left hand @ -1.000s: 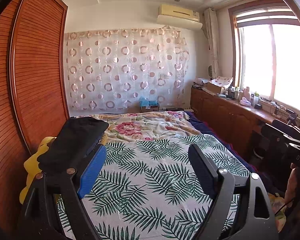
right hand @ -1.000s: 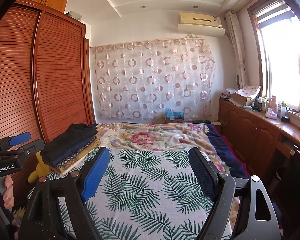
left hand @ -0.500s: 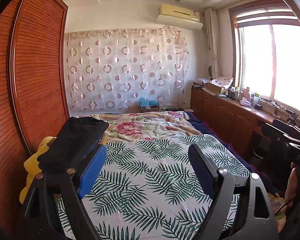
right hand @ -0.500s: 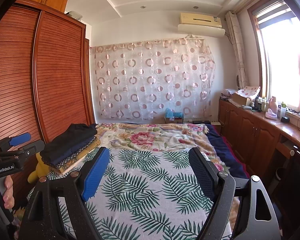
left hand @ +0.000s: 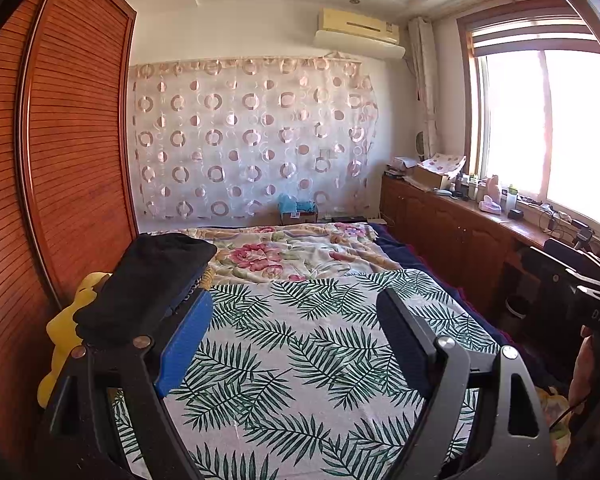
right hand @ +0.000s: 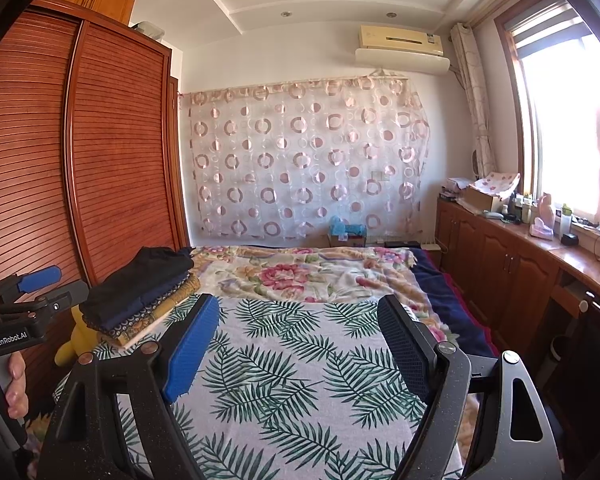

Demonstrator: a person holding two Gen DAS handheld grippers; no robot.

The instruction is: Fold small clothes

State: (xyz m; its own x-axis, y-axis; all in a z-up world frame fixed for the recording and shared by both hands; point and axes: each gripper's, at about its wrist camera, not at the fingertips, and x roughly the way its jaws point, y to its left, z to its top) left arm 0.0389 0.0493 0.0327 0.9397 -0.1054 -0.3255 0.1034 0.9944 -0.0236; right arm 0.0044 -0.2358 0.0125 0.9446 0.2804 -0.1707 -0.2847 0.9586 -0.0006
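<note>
Both claws hang over the near end of the bed (right hand: 300, 380), each wide and empty: the left claw (left hand: 292, 344) and the right claw (right hand: 300, 344) have only the palm-leaf sheet (left hand: 300, 360) between their jaws; no loose garment lies on the sheet in either view. The small clothes sit as a folded stack (right hand: 140, 292) at the bed's left edge, a black piece on top, darker and patterned ones under it; a yellow toy (right hand: 76, 340) is wedged beside it against the wardrobe (right hand: 100, 160). Judging by this, the folding looks done or between garments, the stack being neat and nothing spread out; the next move would call for a fresh piece brought onto the open sheet, laid flat with a claw at each corner, or else a finish if none is left; I cannot tell which.
</note>
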